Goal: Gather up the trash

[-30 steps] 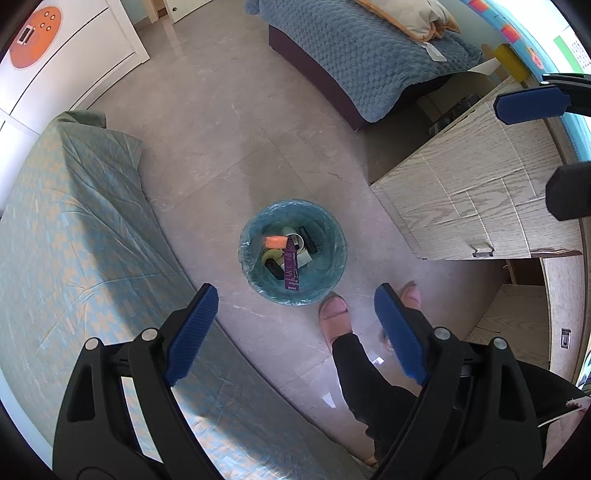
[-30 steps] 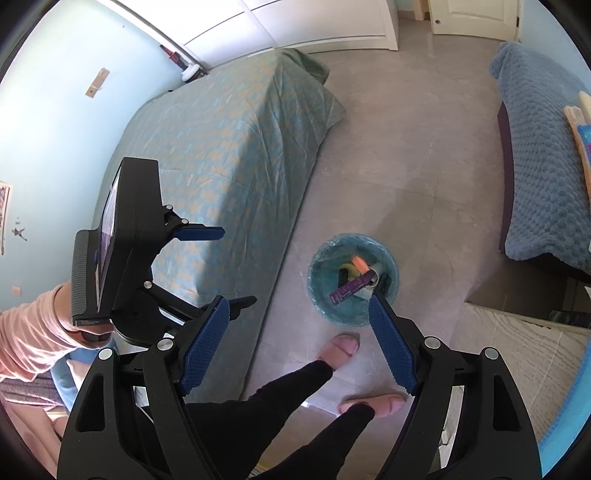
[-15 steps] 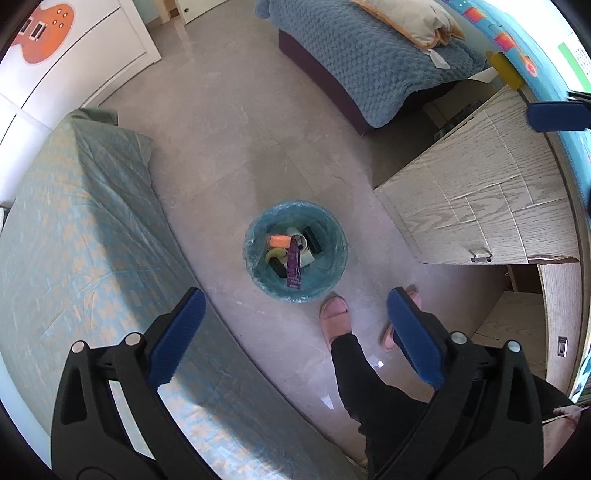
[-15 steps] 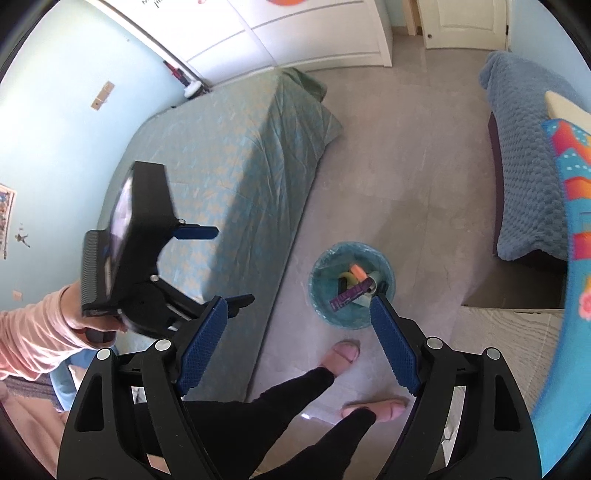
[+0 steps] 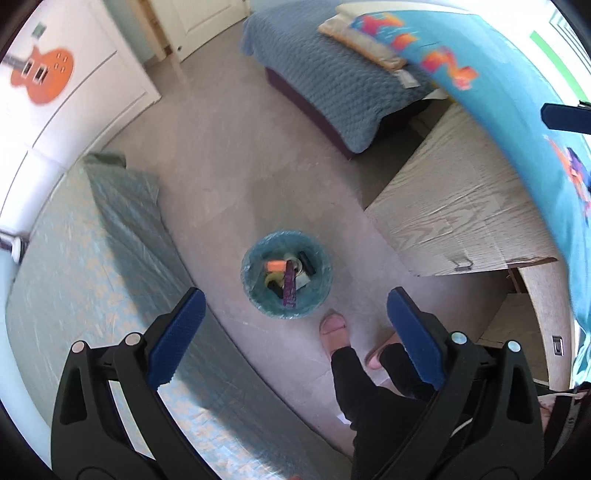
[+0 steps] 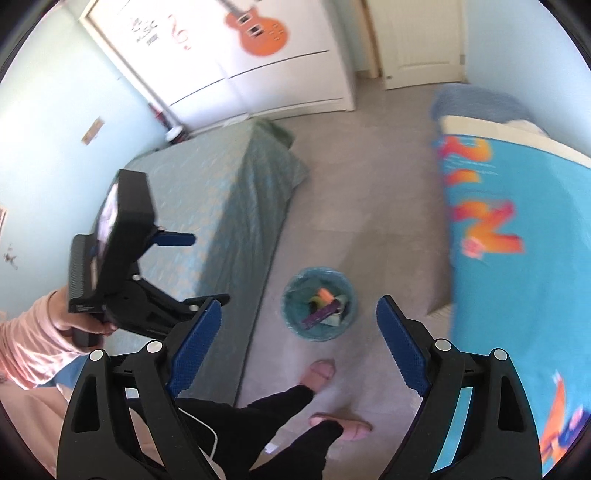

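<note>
Left gripper (image 5: 295,336) released, aimed down at bin (image 5: 287,275), right gripper (image 6: 299,343) empty, jaws opening

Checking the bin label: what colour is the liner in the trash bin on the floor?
Translucent blue-teal liner in the trash bin; clearest in the left wrist view.

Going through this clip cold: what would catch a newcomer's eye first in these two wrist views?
First the round bin with a teal liner on the grey floor between the two beds, with an orange piece and a purple wrapper among the trash inside. Next the orange guitar picture on the white wardrobe at the far wall. Both the left gripper and the right gripper are empty, the right one's jaws opening.
</note>
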{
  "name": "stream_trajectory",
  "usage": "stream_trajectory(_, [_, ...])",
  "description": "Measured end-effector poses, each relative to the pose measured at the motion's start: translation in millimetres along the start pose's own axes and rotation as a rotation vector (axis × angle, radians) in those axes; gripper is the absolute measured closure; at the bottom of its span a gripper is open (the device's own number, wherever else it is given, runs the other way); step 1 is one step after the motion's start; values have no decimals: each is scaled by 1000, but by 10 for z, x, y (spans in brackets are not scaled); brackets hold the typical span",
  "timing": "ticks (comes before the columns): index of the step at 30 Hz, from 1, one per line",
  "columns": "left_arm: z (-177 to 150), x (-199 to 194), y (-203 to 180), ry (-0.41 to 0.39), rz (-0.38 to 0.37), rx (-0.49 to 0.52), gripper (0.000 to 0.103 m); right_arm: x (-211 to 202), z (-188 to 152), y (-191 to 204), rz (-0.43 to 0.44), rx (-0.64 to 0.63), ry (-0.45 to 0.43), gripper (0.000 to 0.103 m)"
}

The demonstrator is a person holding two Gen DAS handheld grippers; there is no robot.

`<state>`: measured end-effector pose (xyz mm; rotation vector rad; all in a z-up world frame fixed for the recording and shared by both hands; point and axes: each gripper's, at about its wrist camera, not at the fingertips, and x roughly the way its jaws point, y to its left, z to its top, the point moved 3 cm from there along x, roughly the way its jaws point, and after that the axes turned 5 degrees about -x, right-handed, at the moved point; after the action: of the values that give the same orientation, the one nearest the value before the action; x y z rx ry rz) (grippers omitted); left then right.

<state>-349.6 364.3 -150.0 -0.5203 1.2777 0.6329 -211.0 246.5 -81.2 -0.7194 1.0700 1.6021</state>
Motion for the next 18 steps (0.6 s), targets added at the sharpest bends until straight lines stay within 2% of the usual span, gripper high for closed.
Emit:
stream_trajectory(9, [212, -361, -805, -90, -22, 158, 7, -787, -674, -503, -170, 190, -110, 14])
stream_trajectory(18, [339, -585, -1924, -144, -101, 353, 7, -1446, -1530, -837, -341, 378, -185, 14])
